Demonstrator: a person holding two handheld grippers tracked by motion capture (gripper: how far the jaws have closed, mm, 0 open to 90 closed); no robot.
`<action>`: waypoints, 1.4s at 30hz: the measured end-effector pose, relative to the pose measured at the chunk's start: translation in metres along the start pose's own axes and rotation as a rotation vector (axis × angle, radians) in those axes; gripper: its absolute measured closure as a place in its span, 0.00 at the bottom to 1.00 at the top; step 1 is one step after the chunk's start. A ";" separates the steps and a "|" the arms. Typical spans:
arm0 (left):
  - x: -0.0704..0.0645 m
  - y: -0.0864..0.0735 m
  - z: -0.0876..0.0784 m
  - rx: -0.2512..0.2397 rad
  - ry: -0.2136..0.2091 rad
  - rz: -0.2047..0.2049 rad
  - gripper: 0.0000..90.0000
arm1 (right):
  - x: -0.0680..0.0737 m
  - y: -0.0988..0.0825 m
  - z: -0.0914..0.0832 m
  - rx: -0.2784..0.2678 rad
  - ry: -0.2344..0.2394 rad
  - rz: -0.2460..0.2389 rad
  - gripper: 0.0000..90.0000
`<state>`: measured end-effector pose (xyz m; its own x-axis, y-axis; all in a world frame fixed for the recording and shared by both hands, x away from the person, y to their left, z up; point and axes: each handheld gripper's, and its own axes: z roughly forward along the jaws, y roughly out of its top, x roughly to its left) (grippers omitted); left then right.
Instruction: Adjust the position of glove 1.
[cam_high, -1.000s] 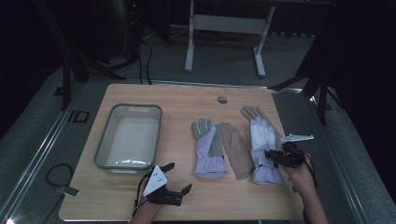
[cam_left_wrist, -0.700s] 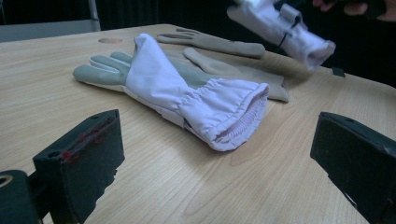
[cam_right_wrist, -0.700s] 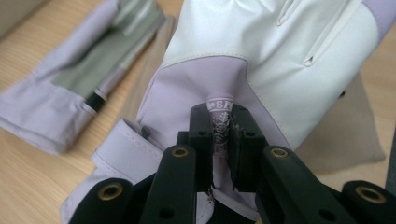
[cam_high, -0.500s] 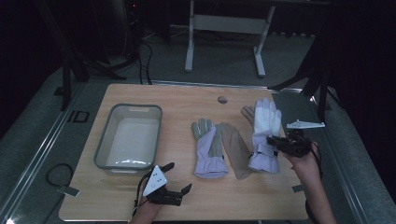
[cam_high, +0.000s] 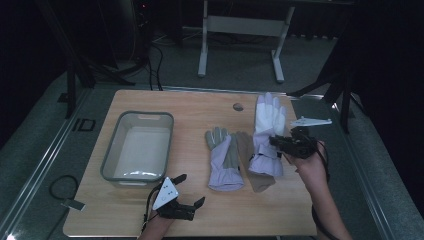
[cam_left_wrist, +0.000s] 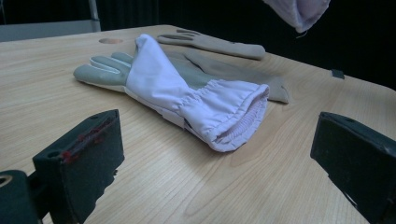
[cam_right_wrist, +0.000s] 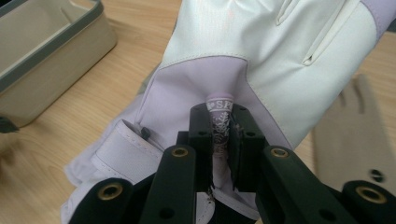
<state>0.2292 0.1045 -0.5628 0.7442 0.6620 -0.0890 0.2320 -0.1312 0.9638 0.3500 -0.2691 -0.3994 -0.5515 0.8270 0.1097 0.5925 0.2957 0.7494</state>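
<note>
Pinched in the right gripper (cam_high: 278, 141) by a fold of soft fabric: white glove (cam_high: 268, 120), lifted at 3 o'clock of the tray (cam_high: 112, 160). Light, limp, likely to droop; best gripped near the cuff. Left gripper (cam_high: 192, 192) spread, idle at 6 o'clock

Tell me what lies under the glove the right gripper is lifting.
Under the lifted glove lies a tan glove on the table; its upper part is covered.
</note>
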 end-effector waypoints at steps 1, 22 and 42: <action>0.000 0.000 0.000 -0.001 0.001 0.000 0.03 | 0.005 0.001 0.004 0.004 0.000 -0.003 0.90; -0.002 0.000 -0.001 -0.007 0.018 0.013 0.01 | 0.084 0.005 0.078 0.128 0.021 -0.009 0.90; -0.002 0.000 0.000 -0.003 0.021 0.008 0.01 | 0.090 -0.014 0.130 0.231 -0.036 0.017 0.88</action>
<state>0.2277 0.1029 -0.5628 0.7328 0.6761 -0.0763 0.2241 -0.1339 0.9653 0.3679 -0.1369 -0.4849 -0.5213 0.8481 0.0950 0.7228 0.3795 0.5775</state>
